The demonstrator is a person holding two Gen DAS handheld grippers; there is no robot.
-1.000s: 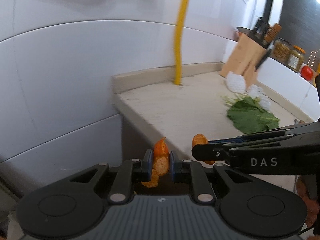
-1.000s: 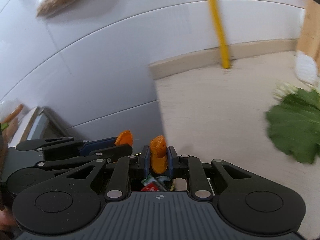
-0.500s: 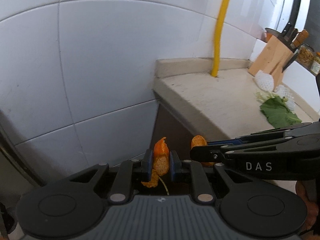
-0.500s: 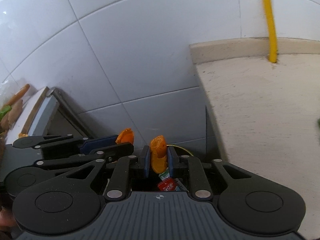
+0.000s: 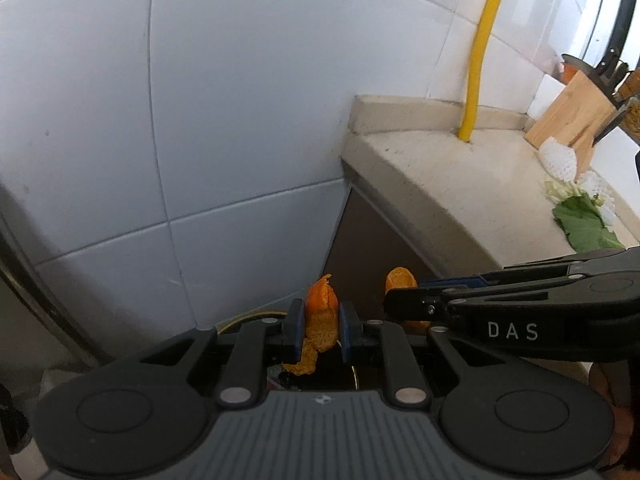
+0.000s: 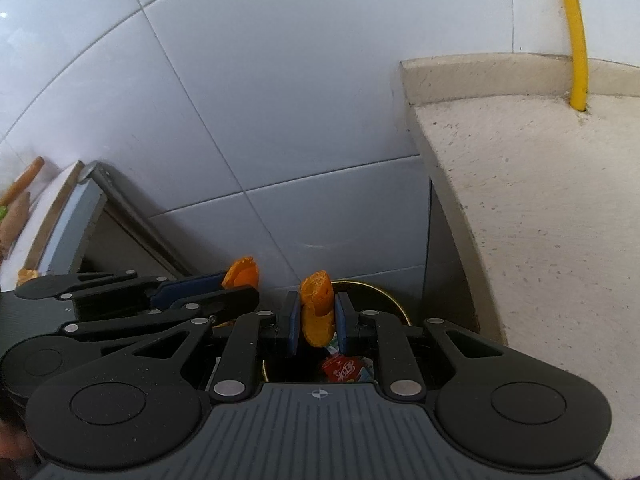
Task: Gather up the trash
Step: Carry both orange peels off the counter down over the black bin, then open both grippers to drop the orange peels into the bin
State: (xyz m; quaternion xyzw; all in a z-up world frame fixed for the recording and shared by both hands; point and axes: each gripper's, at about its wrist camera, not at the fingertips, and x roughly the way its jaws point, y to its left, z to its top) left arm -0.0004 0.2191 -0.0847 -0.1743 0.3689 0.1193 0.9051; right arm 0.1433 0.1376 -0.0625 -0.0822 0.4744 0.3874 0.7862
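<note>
Orange peel [image 5: 320, 316] clamped in left gripper [image 5: 320, 330]. Right gripper [image 6: 316, 320] clamped on 2nd peel piece [image 6: 317, 308], both above trash bin [image 6: 384, 296] w/ red wrapper [image 6: 344, 369].

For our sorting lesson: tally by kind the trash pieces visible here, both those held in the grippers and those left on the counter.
Orange peel pieces, one in each gripper: 2
White foam fruit nets: 2
Green leaf: 1
Total: 5
</note>
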